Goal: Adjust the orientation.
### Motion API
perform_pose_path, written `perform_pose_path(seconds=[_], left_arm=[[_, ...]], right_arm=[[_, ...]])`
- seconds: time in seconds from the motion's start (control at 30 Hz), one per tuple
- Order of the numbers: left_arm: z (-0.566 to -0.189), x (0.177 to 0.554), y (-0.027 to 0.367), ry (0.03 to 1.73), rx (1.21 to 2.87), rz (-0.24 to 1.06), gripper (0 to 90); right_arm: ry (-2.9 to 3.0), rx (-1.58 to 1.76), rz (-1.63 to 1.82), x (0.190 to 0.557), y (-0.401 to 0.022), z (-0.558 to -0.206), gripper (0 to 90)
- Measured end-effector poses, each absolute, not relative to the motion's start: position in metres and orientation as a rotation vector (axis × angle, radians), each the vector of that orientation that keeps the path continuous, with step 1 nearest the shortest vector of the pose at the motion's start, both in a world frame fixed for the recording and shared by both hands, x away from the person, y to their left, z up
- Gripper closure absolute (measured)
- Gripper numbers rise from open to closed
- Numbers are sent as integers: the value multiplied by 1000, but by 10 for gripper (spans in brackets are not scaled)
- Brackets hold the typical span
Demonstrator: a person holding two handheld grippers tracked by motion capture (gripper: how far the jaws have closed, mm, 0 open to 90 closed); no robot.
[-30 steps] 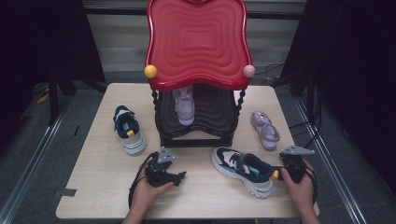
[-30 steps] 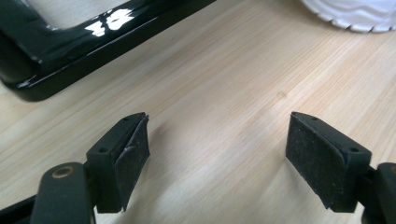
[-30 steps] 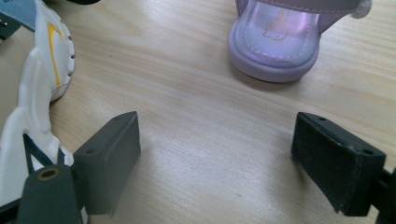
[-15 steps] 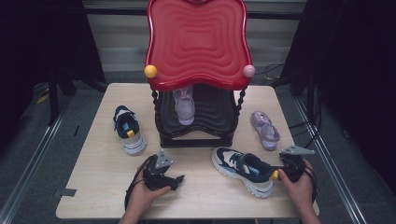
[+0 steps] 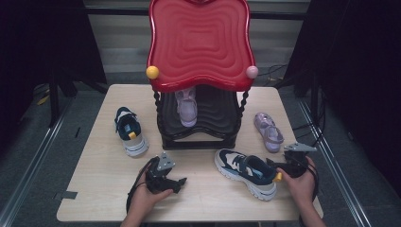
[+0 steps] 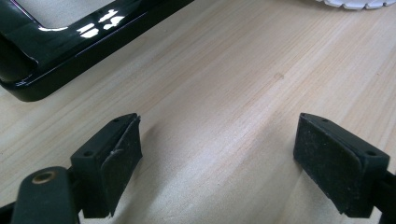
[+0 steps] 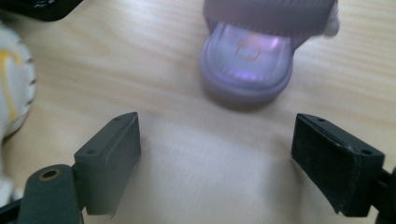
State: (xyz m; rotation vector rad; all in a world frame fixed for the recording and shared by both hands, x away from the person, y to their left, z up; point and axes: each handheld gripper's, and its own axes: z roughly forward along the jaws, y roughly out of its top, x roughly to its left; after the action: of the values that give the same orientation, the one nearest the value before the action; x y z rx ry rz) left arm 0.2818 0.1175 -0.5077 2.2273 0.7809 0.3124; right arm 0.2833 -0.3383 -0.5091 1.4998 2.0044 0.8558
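Note:
My left gripper (image 5: 176, 182) rests low over the table's front, jaws wide apart with bare wood between them (image 6: 217, 163). My right gripper (image 5: 280, 165) sits at the front right, beside the heel of a navy and white sneaker (image 5: 246, 172). It is open too (image 7: 215, 158), and its jaws face the heel of a purple sandal (image 7: 247, 60) a short way ahead. That sandal (image 5: 268, 131) lies right of the rack. A second navy sneaker (image 5: 127, 132) lies at the left. Another purple shoe (image 5: 185, 108) stands on the black lower shelf (image 5: 213, 118).
The rack's red wavy top (image 5: 201, 42) overhangs the shelf, with a yellow knob (image 5: 152, 72) and a pink knob (image 5: 252, 72) at its corners. Its black base (image 6: 70, 42) lies close ahead of my left gripper. The table's front edge (image 5: 189, 220) is near both hands.
My left hand has drifted slightly toward the table's front edge. The right gripper and the shoes stay where they were.

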Motion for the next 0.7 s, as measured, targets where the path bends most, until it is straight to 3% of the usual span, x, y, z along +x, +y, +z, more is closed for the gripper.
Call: perform_pose_path(seconds=[0.37,0.47,0.7], left_arm=[[-508,282,118,781,2227,312,146],[-508,282,118,781,2227,312,146],[-508,282,118,780,2227,312,146]], right_arm=[[1944,1547,825,321,-334,-511,261],[1921,1571,846,323,-337,-512,340],[1915,1577,859,313,-341,-512,362]])
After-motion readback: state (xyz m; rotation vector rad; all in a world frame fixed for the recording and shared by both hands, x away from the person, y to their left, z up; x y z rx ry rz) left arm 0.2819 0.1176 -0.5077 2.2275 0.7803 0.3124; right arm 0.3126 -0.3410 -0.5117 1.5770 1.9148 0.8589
